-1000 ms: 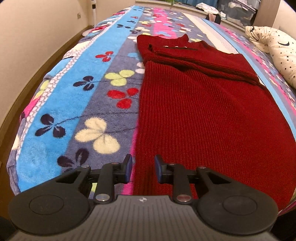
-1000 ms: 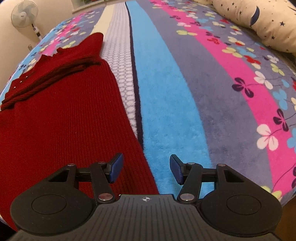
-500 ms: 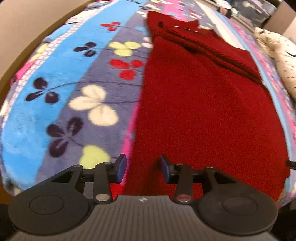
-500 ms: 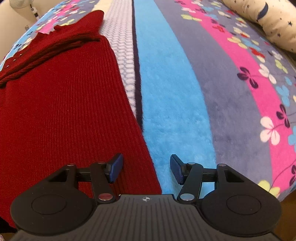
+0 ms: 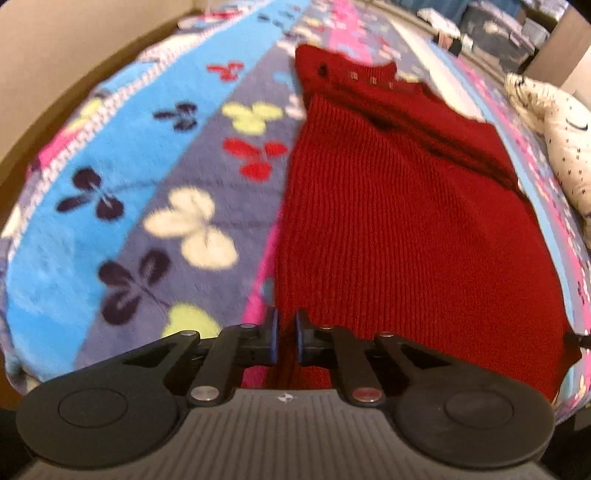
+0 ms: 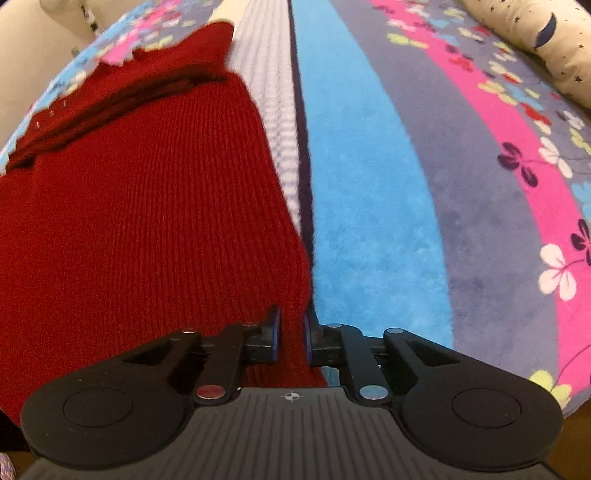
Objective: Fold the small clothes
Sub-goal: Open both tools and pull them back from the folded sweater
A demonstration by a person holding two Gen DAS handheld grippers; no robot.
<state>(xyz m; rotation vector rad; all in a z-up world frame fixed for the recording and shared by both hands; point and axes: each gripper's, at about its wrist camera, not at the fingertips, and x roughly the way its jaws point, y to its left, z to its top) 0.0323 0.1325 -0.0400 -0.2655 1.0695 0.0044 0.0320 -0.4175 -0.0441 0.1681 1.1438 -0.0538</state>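
A dark red knit sweater [image 5: 399, 221] lies flat on the bed, neck end far, hem end near. It also shows in the right wrist view [image 6: 140, 221]. My left gripper [image 5: 286, 338] is shut on the sweater's near left hem corner. My right gripper [image 6: 291, 338] is shut on the near right hem corner, with red knit pinched between the blue pads. The sleeves lie folded across the upper part of the sweater.
A striped fleece blanket with flower prints [image 5: 147, 206] covers the bed. A cream star-print pillow [image 5: 561, 136] lies at the far right, and it also shows in the right wrist view [image 6: 535, 33]. A wall runs along the bed's left side. A fan [image 6: 59, 5] stands far left.
Both grippers moved down and forward to the sweater's hem and closed from open onto its two near corners.
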